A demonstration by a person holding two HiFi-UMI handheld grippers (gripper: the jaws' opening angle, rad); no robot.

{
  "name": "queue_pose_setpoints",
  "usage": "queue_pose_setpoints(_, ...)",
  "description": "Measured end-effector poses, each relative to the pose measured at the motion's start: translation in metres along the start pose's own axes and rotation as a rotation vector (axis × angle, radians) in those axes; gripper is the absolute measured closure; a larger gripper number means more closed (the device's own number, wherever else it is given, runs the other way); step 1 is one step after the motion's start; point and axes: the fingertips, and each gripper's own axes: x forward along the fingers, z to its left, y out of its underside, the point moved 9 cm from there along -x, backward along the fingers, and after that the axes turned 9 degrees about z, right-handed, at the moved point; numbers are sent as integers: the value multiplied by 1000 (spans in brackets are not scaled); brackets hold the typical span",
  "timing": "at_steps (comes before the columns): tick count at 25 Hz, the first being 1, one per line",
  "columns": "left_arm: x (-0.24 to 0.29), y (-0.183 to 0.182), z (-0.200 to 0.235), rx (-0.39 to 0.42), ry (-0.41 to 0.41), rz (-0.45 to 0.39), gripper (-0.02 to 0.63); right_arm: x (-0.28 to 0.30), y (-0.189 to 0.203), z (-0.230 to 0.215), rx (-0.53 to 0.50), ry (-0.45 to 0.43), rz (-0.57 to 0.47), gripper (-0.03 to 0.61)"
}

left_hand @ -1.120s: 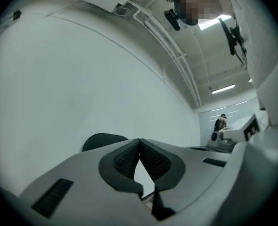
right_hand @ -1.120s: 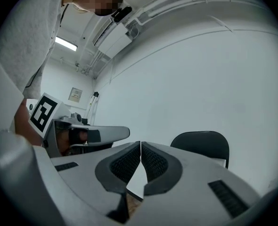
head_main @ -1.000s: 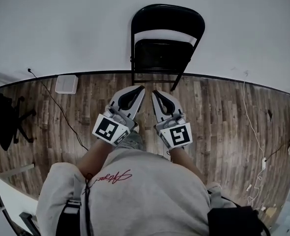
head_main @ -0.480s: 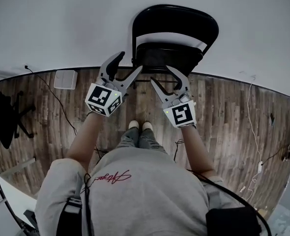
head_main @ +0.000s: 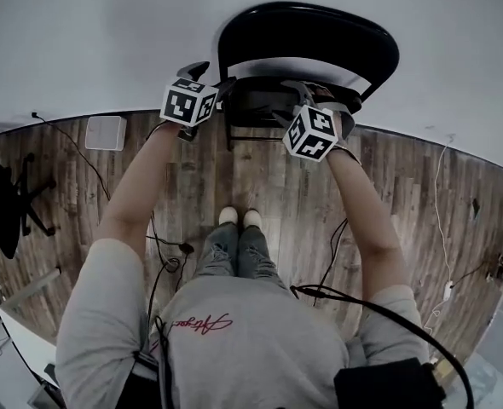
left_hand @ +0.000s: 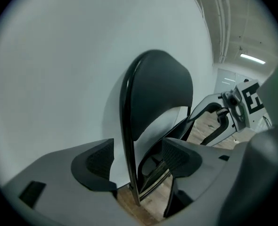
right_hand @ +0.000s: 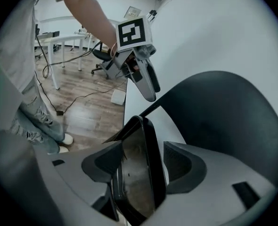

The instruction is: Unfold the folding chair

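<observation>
Both arms are up and forward from where they hung half a second ago, and both claws now reach the black metal folding chair.

- Chair: folded flat and upright against the white wall, feet on the wood-plank floor, straight ahead of both claws.
- Left claw: jaws wide apart. The chair's thin black side tube runs upright between them, nearer the left pad, with clear gaps on both sides. Nothing is gripped yet. My reading is that this claw is placed to clamp the frame and hold the back steady.
- Right claw: jaws drawn in around the raised edge of the black seat panel. The panel fills the gap between the pads, so I read it as a grip. This hold probably serves to pull the seat out and down.
- Left claw's tips show above and beyond the right claw in the right gripper view, well apart from the seat.
- Task barely begun: seat not yet swung out from the back.
</observation>
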Motion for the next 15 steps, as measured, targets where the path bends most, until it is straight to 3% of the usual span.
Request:
queue_pose_setpoints(6,42,-5,8,41,-19,122,296,47,-4,-21,-62,-39,100,322)
queue_pose_setpoints(12,66,-16,9,46,-46,136,299,82,-16,-22,-178,-76,153,324)
queue_pose_setpoints(13,69,-17,10,62,-66,132,312,85,-19,-22,-199,-75,153,324)
queue_pose_setpoints(15,73,-16,9,126,-110,119,422,92,-21,-19,-241,-82,137,325)
